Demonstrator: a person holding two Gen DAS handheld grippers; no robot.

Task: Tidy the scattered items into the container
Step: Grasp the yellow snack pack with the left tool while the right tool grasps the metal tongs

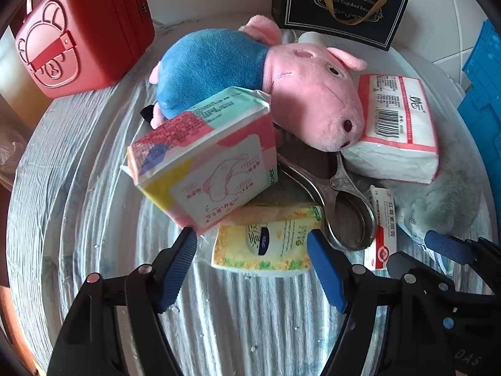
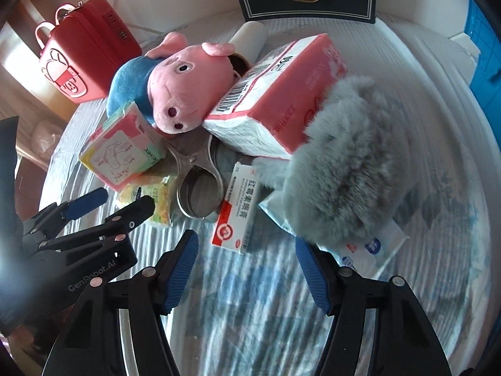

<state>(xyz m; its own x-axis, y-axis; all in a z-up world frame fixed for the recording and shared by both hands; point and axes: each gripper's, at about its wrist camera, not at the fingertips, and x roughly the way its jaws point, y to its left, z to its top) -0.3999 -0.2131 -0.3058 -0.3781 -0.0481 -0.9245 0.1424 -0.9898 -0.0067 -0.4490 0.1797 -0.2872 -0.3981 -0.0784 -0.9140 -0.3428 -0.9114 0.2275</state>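
Grey, soft fluff of the fur toy (image 2: 344, 163) lies just ahead of the spread, empty right gripper (image 2: 247, 269), likely light and squashy, best pinched at its near edge.

i see a round white basin (image 1: 62, 163) with a ribbed, stepped wall, and the items sit on its striped floor. the yellow tissue pack (image 1: 266, 244) lies flat there, with the steel scissors (image 1: 338, 200) just beside it and a red-and-white ointment box (image 2: 238, 206) next to the scissor loop. a grey furry thing (image 2: 344, 163) rests on the floor over a flat blue-and-white packet (image 2: 375, 247). the plush pig (image 1: 281, 84) lies on its side at the far part (how much of it touches the floor i cannot tell). behind the basin stand a red case (image 1: 78, 31) and a black gift bag (image 1: 341, 3).
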